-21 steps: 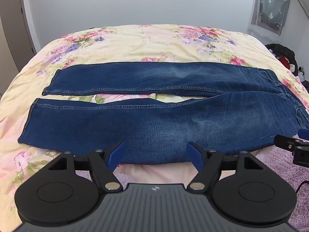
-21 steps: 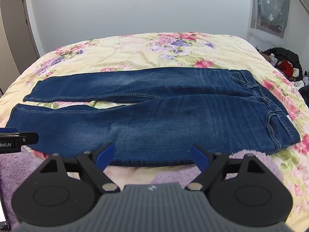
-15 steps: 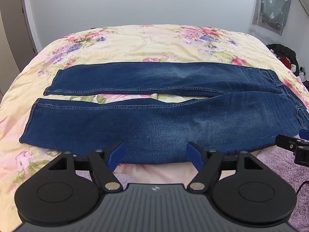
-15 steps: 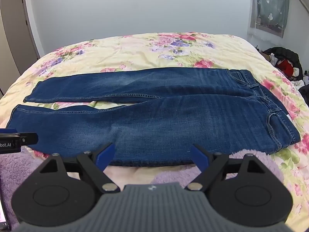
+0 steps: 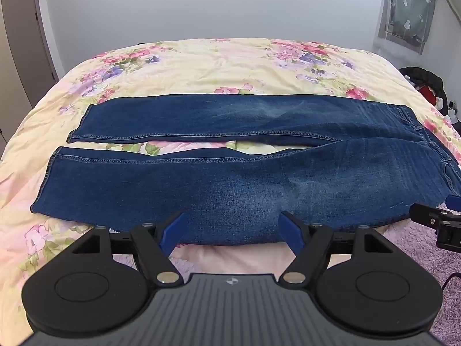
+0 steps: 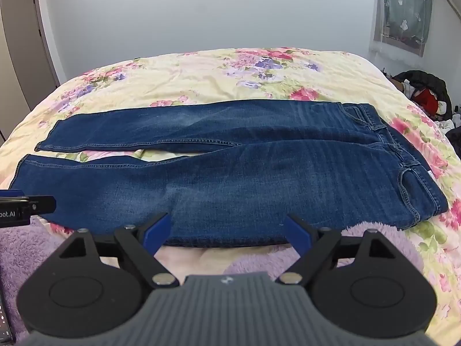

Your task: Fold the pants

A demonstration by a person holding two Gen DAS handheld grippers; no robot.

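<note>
Dark blue jeans (image 5: 230,178) lie flat across the floral bed, legs spread slightly apart, hems to the left and waistband (image 6: 409,173) to the right. My left gripper (image 5: 232,225) hovers open just short of the near leg's lower edge, with nothing between its blue fingers (image 5: 173,227). My right gripper (image 6: 227,227) is open too, near the thigh part of the same edge. Each gripper shows at the side of the other's view: the right gripper (image 5: 438,222) and the left gripper (image 6: 26,204).
The bed (image 5: 230,63) carries a yellow floral quilt, with a purple fuzzy blanket (image 6: 34,248) along the near edge. A pile of dark and red clothes (image 6: 423,92) sits to the right of the bed. A door (image 6: 23,43) stands at the far left.
Both views have crept slightly closer to the jeans; otherwise the grippers stay open and the jeans lie still.
</note>
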